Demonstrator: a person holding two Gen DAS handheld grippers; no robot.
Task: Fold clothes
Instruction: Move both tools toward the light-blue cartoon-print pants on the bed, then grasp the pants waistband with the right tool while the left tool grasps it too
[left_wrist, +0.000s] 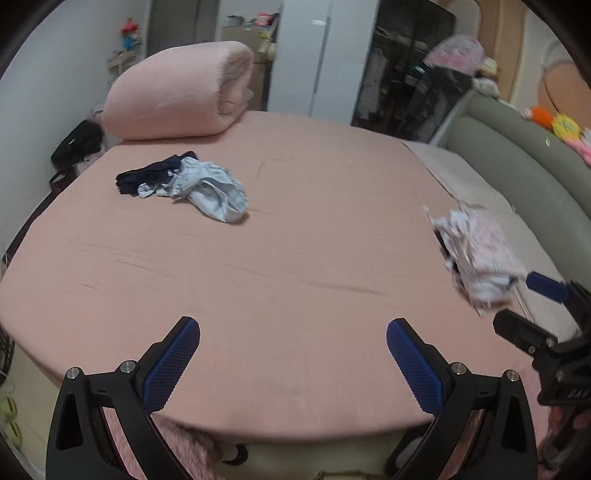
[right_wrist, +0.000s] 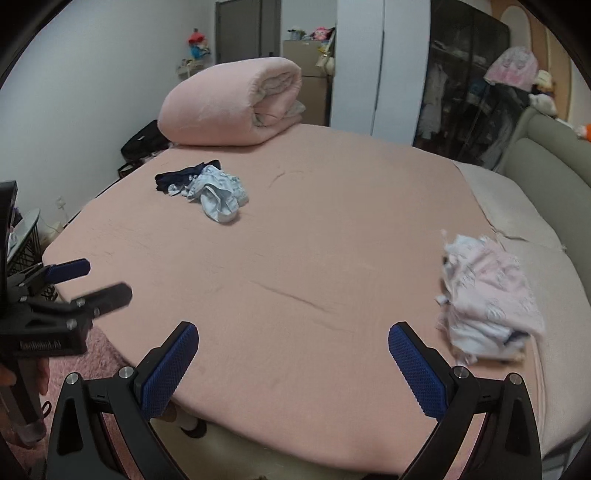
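Both grippers are hovering over the near edge of the bed (left_wrist: 295, 258), and nothing is sitting between either pair of fingers: the left gripper (left_wrist: 293, 354) is holding its jaws spread wide and empty, and the right gripper (right_wrist: 293, 354) is doing the same. The step in hand looks like choosing a garment to fetch. Reaching well would mean going for the crumpled pile (right_wrist: 207, 188) far across the bed, near the rolled pink quilt (right_wrist: 236, 107), pinching one loose edge of the top piece rather than the whole heap, and dragging it onto the open sheet. That pile is lying bunched: a pale blue garment over a dark navy one. A stack of pale pink and white clothes (right_wrist: 487, 299) is resting at the right edge, blurred.
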